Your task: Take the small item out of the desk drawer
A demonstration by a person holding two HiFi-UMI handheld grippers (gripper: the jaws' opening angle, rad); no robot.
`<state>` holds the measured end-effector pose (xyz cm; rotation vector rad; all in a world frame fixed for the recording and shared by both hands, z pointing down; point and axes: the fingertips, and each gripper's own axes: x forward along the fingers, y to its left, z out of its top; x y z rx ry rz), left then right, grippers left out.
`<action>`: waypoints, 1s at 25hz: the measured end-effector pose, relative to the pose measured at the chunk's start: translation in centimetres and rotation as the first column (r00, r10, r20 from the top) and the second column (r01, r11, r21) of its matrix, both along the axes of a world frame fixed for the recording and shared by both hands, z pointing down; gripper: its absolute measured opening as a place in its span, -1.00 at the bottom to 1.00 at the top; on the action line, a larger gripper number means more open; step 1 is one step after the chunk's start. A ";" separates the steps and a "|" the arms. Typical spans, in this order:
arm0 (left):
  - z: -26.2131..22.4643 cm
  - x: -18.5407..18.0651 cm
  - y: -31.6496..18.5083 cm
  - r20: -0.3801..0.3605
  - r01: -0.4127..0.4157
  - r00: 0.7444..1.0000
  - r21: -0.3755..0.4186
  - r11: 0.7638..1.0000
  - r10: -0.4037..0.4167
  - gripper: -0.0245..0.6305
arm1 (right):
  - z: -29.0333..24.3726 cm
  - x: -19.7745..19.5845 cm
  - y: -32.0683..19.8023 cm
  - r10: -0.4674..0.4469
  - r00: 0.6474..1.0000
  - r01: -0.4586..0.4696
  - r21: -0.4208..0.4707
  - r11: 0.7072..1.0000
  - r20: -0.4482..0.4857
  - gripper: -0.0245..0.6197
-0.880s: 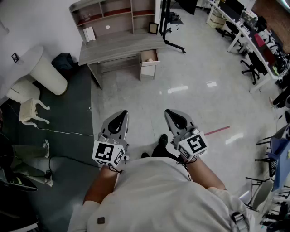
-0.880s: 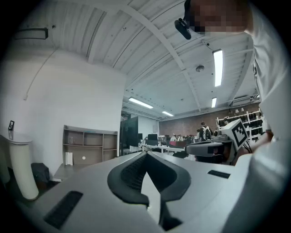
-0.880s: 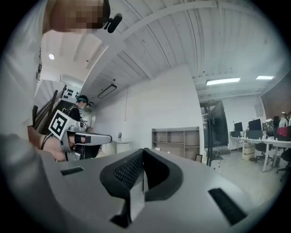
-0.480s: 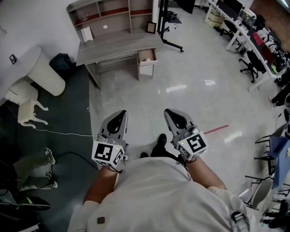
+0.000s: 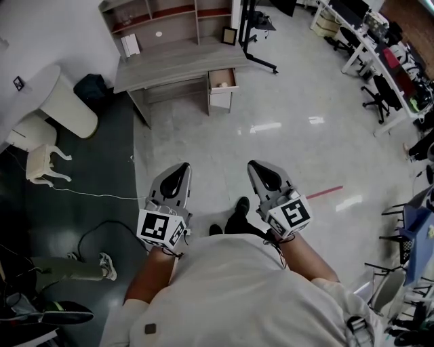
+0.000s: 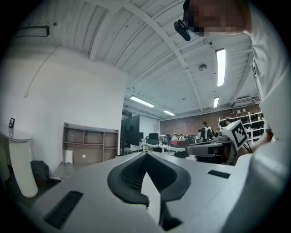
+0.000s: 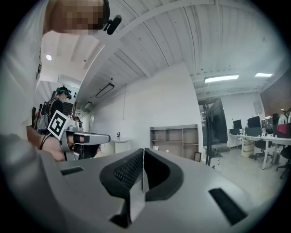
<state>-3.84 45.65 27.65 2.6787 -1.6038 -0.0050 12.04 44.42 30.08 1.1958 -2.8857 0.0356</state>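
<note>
Both tools point level toward 12 o'clock, side by side and apart. My left gripper (image 5: 180, 171) is clenched on nothing, and my right gripper (image 5: 255, 168) is clenched and empty too. Below them runs a glossy pale floor (image 5: 285, 135), with a dark mat (image 5: 102, 162) spreading out at 9 to 10 o'clock. A white stool (image 5: 42, 166) and a white pedestal (image 5: 68, 105) stand on that side. Well ahead at 12 o'clock is the grey desk (image 5: 169, 64) under its shelf unit (image 5: 163, 15). The drawer (image 5: 222, 80) at the desk's right end stands open, and the small item (image 5: 221, 84) shows pale inside, too tiny to make out. Rows of workstations (image 5: 366, 47) fill 2 o'clock. Only the head view gives me that drawer. The gripper views catch the shelf unit above my closed jaws, plus what the head view misses: the ribbed ceiling (image 6: 150, 54), its strip lights (image 6: 221, 67), and people (image 6: 204, 131) at far benches.
</note>
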 end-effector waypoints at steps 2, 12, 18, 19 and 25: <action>0.3 0.0 -0.6 0.001 0.005 1.000 -0.005 1.000 -0.005 -0.89 | 0.3 0.0 -0.6 0.000 1.000 0.000 -0.003 1.000 -0.007 -0.86; 1.5 1.0 -5.0 -0.005 0.028 1.000 -0.041 0.999 -0.028 -0.89 | 1.6 1.4 -5.6 -0.006 1.000 0.006 -0.021 1.000 -0.009 -0.50; 2.4 3.0 -9.9 0.003 -0.001 1.000 -0.058 0.998 0.002 -0.89 | 2.0 2.5 -10.1 -0.038 0.999 0.038 -0.020 0.999 -0.012 -0.30; 2.5 3.7 -10.8 0.003 -0.008 1.000 -0.063 0.998 0.009 -0.89 | 2.1 2.9 -10.9 -0.050 0.999 0.050 -0.019 0.999 -0.016 -0.26; 2.5 8.7 -16.3 0.017 -0.042 0.999 -0.054 0.998 0.043 -0.89 | 2.1 6.5 -15.7 -0.071 0.997 0.071 -0.017 0.997 -0.024 -0.15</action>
